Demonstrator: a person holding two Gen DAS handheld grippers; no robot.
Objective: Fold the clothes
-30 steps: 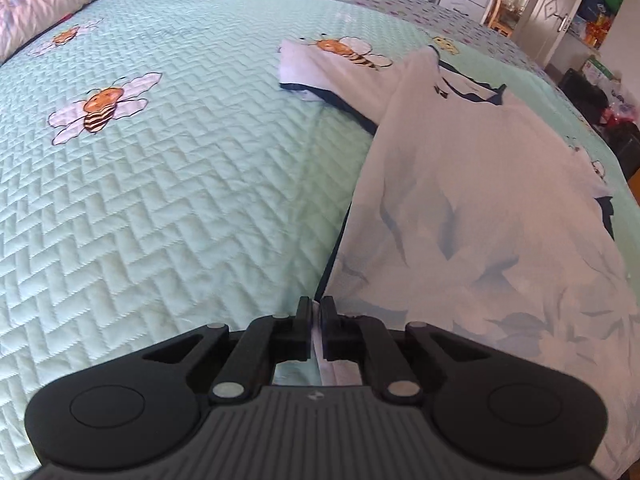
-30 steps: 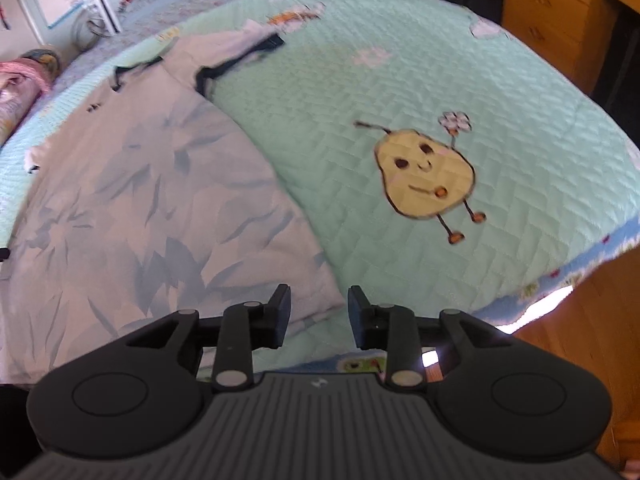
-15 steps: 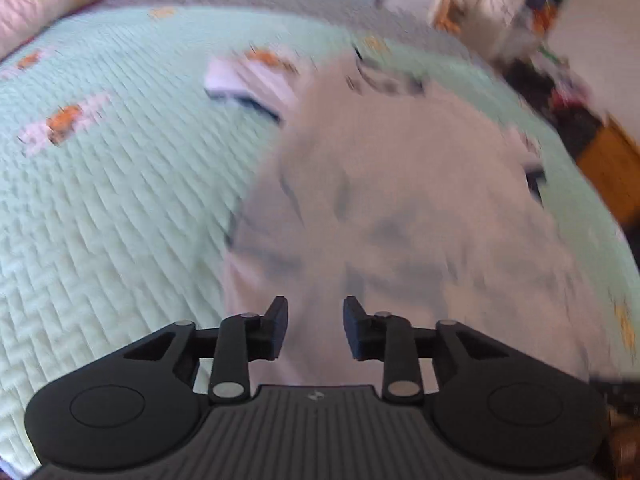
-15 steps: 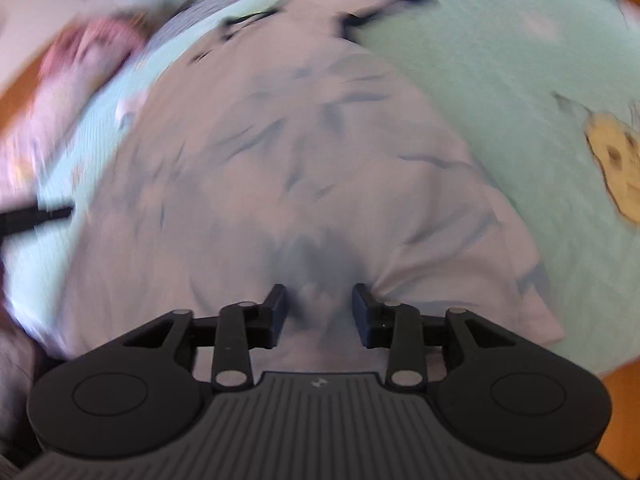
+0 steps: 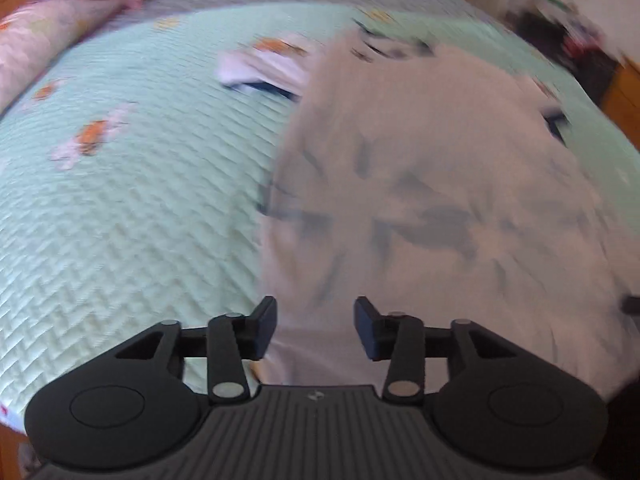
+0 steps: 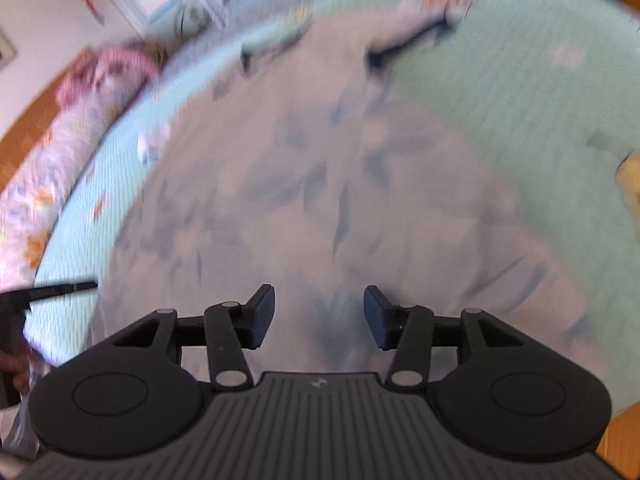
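Between the 2 spread fingers of the left gripper [image 5: 315, 328] lies only pale cloth: the jaws stand wide apart and grip nothing, poised over the near hem of the shirt [image 5: 432, 184]. Its left finger sits just at the garment's left edge, where the fabric meets the quilt [image 5: 120, 216].

Over the same hem, the right gripper [image 6: 319, 322] is likewise wide, nothing between its fingers. At the far left of the right wrist view a dark bar, apparently part of the other tool [image 6: 52, 291], pokes in over the bed's edge, with a bit of a hand [image 6: 16, 372] below it.

The shirt, white with a washed blue leaf print and dark trim, is spread out lengthwise on the mint-green quilt, collar at the far end. 1 short sleeve [image 5: 260, 70] sticks out to the left in the left wrist view; the other [image 6: 420, 26] reaches right in the right wrist view. Both views are motion-blurred, so finer creases cannot be made out.

Beyond the quilt's left side lies a long pink floral bolster [image 5: 48, 36]. Orange-and-white printed figures [image 5: 90, 140] dot the quilt.
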